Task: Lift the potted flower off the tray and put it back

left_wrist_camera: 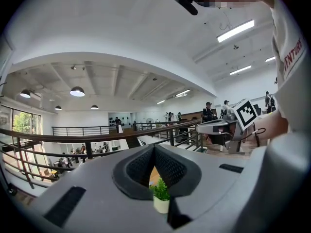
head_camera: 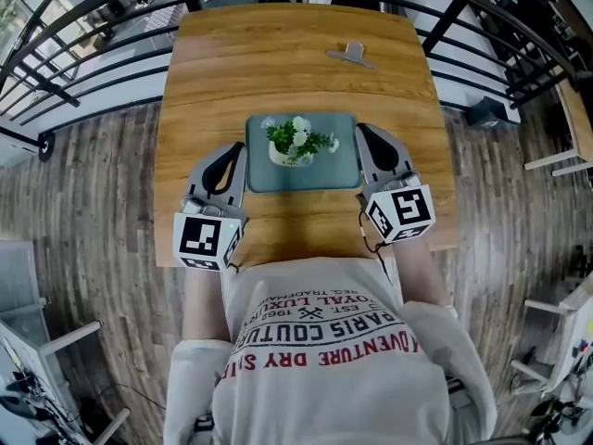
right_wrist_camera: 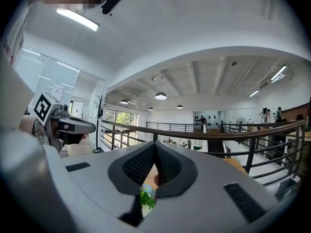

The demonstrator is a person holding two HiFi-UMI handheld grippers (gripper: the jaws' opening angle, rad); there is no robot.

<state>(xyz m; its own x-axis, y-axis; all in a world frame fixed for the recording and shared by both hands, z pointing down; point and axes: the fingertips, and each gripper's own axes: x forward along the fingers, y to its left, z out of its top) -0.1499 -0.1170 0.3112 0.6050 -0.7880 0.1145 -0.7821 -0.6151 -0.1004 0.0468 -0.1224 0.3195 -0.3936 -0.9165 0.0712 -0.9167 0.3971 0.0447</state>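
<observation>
Fully closed, left tool [head_camera: 233, 151] and right tool [head_camera: 368, 133] flank rectangular tray [head_camera: 345, 171] bearing potted flower [head_camera: 298, 141].

Tray mid-tabletop, potted flower on it, one claw at each side.
The tray [head_camera: 347, 176] lies on the tabletop [head_camera: 278, 63], centred left to right and nearer the person's edge than the far edge. The potted flower [head_camera: 298, 143] stands on the tray's far half. The left claw [head_camera: 238, 148] sits just beside the tray's left edge and the right claw [head_camera: 363, 131] just beside its right edge, with the flower between them and apart from both. A small clip-like item [head_camera: 350, 54] lies on the far part of the tabletop, right of centre, well apart from the tray. A railing [head_camera: 83, 28] curves behind the far end.
</observation>
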